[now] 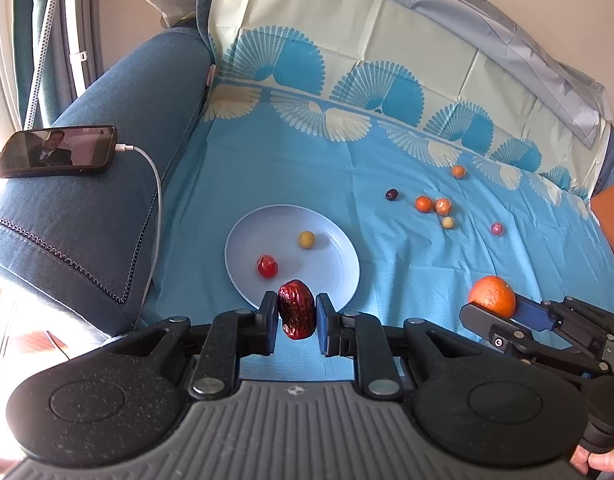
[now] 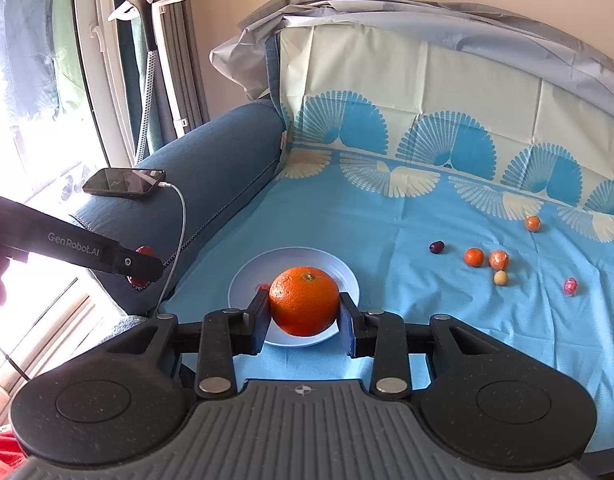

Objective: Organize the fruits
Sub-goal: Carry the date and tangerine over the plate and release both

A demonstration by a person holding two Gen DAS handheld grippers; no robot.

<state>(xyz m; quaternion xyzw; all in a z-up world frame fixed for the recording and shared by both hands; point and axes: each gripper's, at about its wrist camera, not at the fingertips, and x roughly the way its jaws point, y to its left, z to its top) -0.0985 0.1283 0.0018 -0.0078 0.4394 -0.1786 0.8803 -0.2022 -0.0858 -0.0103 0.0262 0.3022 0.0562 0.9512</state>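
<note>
My left gripper (image 1: pixel 297 314) is shut on a dark red wrinkled date (image 1: pixel 296 313), held just above the near rim of a pale blue plate (image 1: pixel 331 252). On the plate lie a red wrapped fruit (image 1: pixel 267 266) and a small yellow fruit (image 1: pixel 306 239). My right gripper (image 2: pixel 303 312) is shut on a big orange (image 2: pixel 304 301), hovering over the near part of the same plate (image 2: pixel 347 276). In the left wrist view the orange (image 1: pixel 493 295) and right gripper (image 1: pixel 495 312) show at the right, beside the plate. The left gripper (image 2: pixel 143 264) enters the right wrist view from the left.
Several small fruits lie on the blue cloth to the right: a dark one (image 1: pixel 391 194), small oranges (image 1: pixel 423 203) (image 1: pixel 458 171), a pale one (image 1: pixel 448 222) and a pink one (image 1: pixel 497 229). A phone (image 1: pixel 59 151) with a charging cable (image 1: pixel 157 184) rests on the blue sofa arm (image 1: pixel 107 200).
</note>
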